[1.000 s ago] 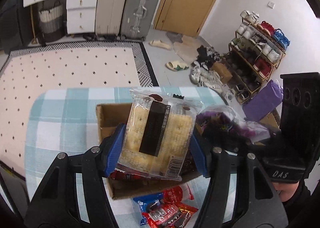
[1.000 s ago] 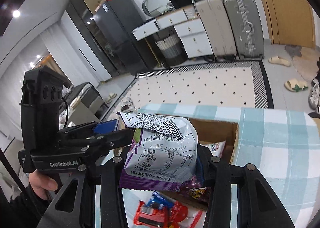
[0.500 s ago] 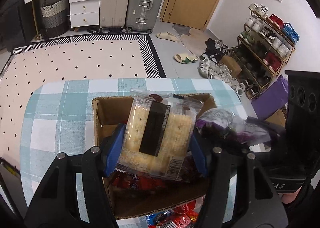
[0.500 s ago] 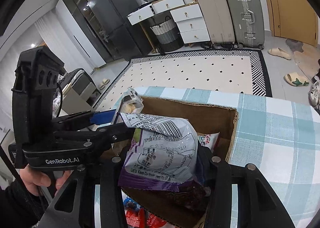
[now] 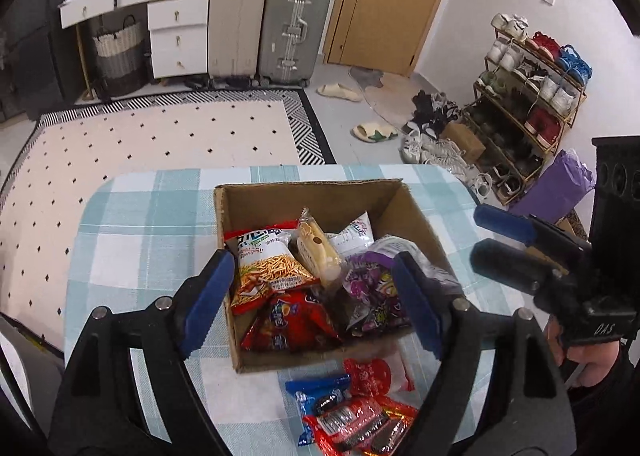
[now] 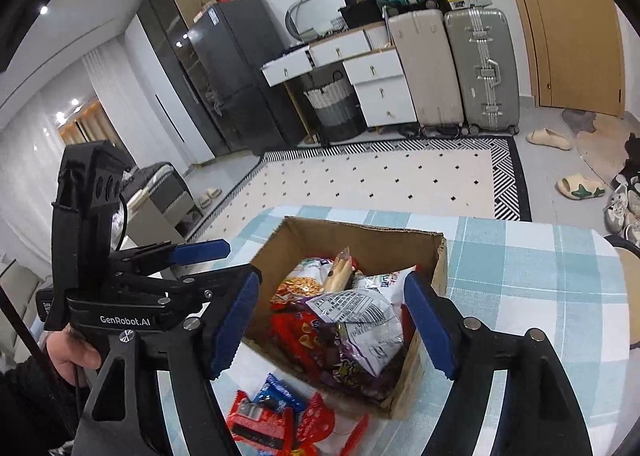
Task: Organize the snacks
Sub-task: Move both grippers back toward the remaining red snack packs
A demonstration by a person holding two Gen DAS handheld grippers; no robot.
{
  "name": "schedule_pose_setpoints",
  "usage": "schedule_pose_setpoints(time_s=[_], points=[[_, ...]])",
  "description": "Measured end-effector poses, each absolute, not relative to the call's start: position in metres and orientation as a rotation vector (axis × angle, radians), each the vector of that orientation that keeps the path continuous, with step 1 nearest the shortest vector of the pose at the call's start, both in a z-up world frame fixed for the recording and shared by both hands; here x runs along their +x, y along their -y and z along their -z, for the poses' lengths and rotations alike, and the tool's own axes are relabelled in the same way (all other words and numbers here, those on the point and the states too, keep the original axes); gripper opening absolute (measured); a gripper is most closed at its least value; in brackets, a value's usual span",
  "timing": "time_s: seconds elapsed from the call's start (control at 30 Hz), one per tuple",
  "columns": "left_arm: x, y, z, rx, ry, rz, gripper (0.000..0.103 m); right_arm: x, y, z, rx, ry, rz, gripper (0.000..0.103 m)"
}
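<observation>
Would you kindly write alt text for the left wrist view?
The left hand-held gripper, jaws opening with nothing clamped, hovers over a cardboard box of snack packets on a checked tablecloth. More packets lie in front of the box.

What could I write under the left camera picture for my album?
Left gripper opening above a cardboard box of snacks, with more packets waiting on the checked tablecloth.

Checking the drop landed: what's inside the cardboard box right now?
Inside the cardboard box: a noodle-snack bag, a wrapped cake, a red bag, a purple bag and a white packet. Anything under these, and the box floor, is covered.
</observation>
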State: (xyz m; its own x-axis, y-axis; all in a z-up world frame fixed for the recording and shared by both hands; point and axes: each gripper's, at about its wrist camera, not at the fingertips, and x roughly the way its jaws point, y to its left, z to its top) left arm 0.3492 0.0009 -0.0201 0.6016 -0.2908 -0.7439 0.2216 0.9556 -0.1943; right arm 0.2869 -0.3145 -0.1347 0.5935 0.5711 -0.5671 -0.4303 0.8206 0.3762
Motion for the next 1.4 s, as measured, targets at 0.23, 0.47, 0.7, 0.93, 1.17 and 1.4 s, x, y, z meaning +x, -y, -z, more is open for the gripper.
schedule_pose_setpoints(time_s=[0.23, 0.47, 0.7, 0.93, 1.17, 1.4], points=[[0.280, 0.004, -0.015, -0.022, -0.772, 0.290, 0.084, 0.222, 0.325, 0.113, 0.207, -0.622, -0.567, 0.086], [0.215, 0.000, -0.037, -0.033, -0.691, 0.298, 0.086, 0.155, 0.323, 0.097, 0.167, -0.511, -0.569, 0.096], [0.159, -0.008, -0.049, -0.028, -0.611, 0.271, 0.095, 0.100, 0.313, 0.103, 0.165, -0.458, -0.564, 0.101], [0.109, -0.027, -0.035, -0.085, -0.558, 0.254, 0.102, 0.071, 0.298, 0.118, 0.129, -0.446, -0.583, 0.101], [0.091, -0.043, 0.004, -0.123, -0.561, 0.235, 0.102, 0.059, 0.288, 0.146, 0.119, -0.482, -0.570, 0.102], [0.096, -0.045, 0.055, -0.163, -0.622, 0.226, 0.102, 0.067, 0.278, 0.182, 0.108, -0.554, -0.576, 0.102]])
